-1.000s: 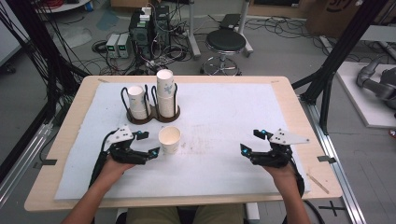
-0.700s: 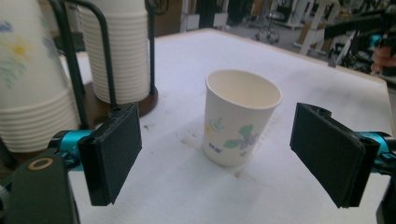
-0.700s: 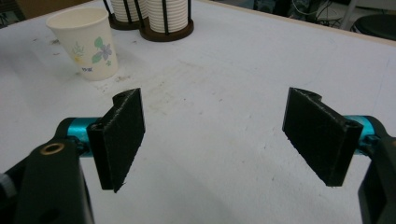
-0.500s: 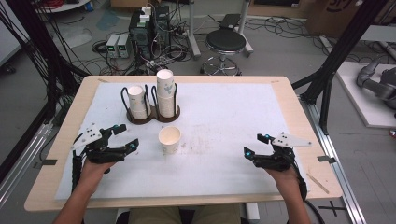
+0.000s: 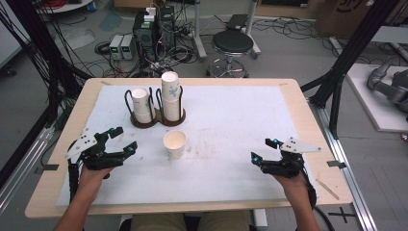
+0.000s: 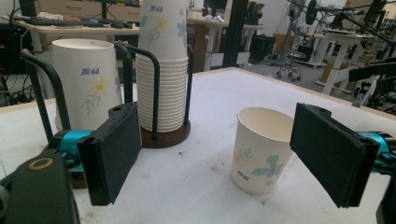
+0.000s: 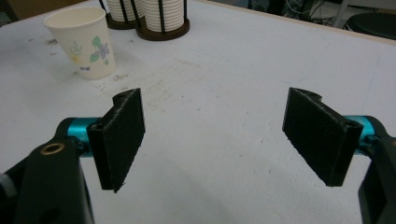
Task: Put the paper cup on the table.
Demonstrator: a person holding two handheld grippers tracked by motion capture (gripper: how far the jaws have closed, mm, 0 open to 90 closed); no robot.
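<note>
Loose paper cup (image 5: pixel 174 143) upright on the desk (image 5: pixel 231 115), mid-front, looks empty. Behind it, a wire rack (image 5: pixel 159 108): left ring holds a short stack of cups (image 5: pixel 140 104), right ring a taller cup stack (image 5: pixel 170 96). Left tongs (image 5: pixel 124 140) just opened wider, gripping nothing, aimed at the loose cup, apart from it. Right tongs (image 5: pixel 263 150) wide open, empty, low over the desk's right side.

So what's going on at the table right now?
A person holds a gripper in each hand over the white mat. A single paper cup stands upright on the mat in front of the cup holder, which carries two stacks. The left gripper is open beside the cup, not touching it; its jaws have just been opening. The right gripper is open, holding nothing.
</note>
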